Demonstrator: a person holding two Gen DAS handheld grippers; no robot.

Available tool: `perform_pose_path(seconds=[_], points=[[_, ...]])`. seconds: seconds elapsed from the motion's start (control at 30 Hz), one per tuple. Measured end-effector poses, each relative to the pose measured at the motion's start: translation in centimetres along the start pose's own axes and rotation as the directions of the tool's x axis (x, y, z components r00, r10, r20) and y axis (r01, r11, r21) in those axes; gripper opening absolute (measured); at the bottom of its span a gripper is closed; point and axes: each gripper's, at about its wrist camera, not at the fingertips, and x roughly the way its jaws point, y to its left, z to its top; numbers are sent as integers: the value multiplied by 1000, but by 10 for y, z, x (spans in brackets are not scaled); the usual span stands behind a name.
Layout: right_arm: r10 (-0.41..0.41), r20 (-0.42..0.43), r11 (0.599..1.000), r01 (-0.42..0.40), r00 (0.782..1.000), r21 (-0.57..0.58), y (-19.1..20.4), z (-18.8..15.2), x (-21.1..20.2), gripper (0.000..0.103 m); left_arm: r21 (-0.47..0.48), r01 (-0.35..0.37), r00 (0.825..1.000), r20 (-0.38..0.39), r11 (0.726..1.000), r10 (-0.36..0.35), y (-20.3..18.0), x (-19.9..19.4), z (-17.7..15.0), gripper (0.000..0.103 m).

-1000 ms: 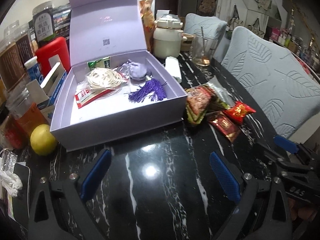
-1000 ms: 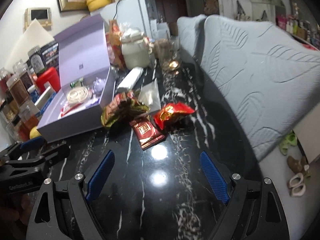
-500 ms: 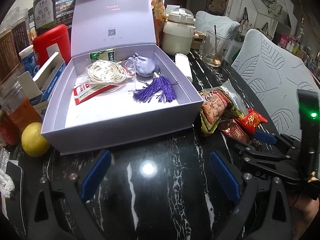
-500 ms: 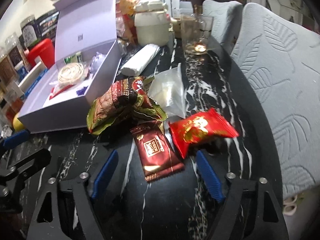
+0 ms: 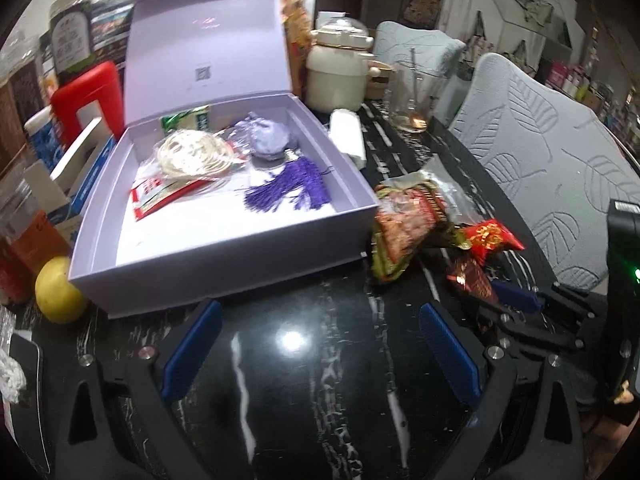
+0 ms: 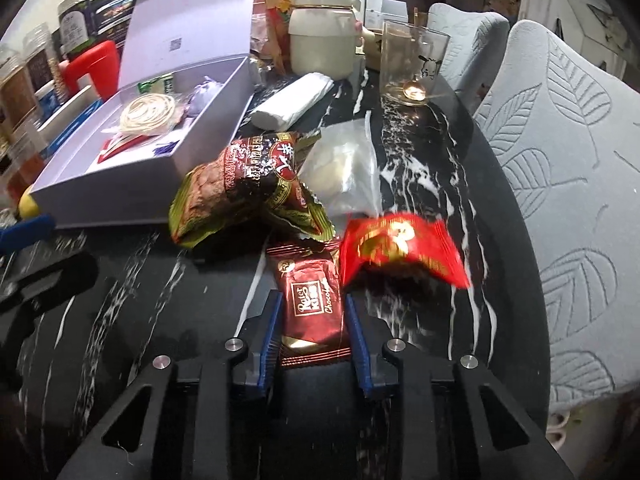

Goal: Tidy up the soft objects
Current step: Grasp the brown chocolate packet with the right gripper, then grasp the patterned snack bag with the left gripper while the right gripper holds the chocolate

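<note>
right gripper [image 6: 313, 330] clenched on dark red chocolate packet [image 6: 310, 300], jaws just closed.

packet flat on black marbled surface [image 6: 432, 152], touching red snack pouch [image 6: 400, 248], just in front of green-edged snack bag [image 6: 240, 184]. left gripper [image 5: 316, 354] spread wide, grasping nothing, before open lilac box [image 5: 224, 256] with purple tassel [image 5: 288, 192].
</note>
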Motion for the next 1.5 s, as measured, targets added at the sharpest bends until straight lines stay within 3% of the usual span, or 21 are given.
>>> perform_pose_path(seconds=[0.3, 0.57, 0.7, 1.0, 1.1, 1.3, 1.33, 1.43, 1.5], points=[[0, 39, 988, -6, 999, 157, -38, -37, -39, 30, 113, 98, 995, -2, 989, -99, -40, 9, 8, 100], [-13, 82, 975, -5, 997, 223, -59, -48, -64, 30, 217, 94, 994, 37, 972, -104, -59, 19, 35, 100], [9, 106, 972, -33, 994, 231, -62, -45, -68, 30, 271, 126, 992, -26, 954, -124, -64, 35, 53, 100], [48, 113, 973, -73, 992, 221, -57, -23, -52, 30, 425, 122, 992, -77, 897, -98, -75, 66, 73, 100], [47, 111, 973, -70, 993, 221, -57, -17, -47, 30, 500, 109, 994, -78, 859, -81, -80, 73, 73, 100], [42, 107, 973, -65, 993, 220, -57, -10, -44, 30, 587, 160, 986, -140, 793, -95, -92, 86, 62, 100], [41, 108, 973, -64, 993, 221, -57, -10, -44, 30, 601, 158, 986, -141, 783, -91, -95, 88, 59, 95], [36, 106, 973, -60, 994, 223, -57, -8, -45, 30, 647, 122, 991, -118, 753, -59, -100, 88, 49, 63], [29, 104, 973, -52, 994, 225, -57, -9, -47, 30, 648, 143, 988, -134, 748, -73, -101, 86, 44, 61]])
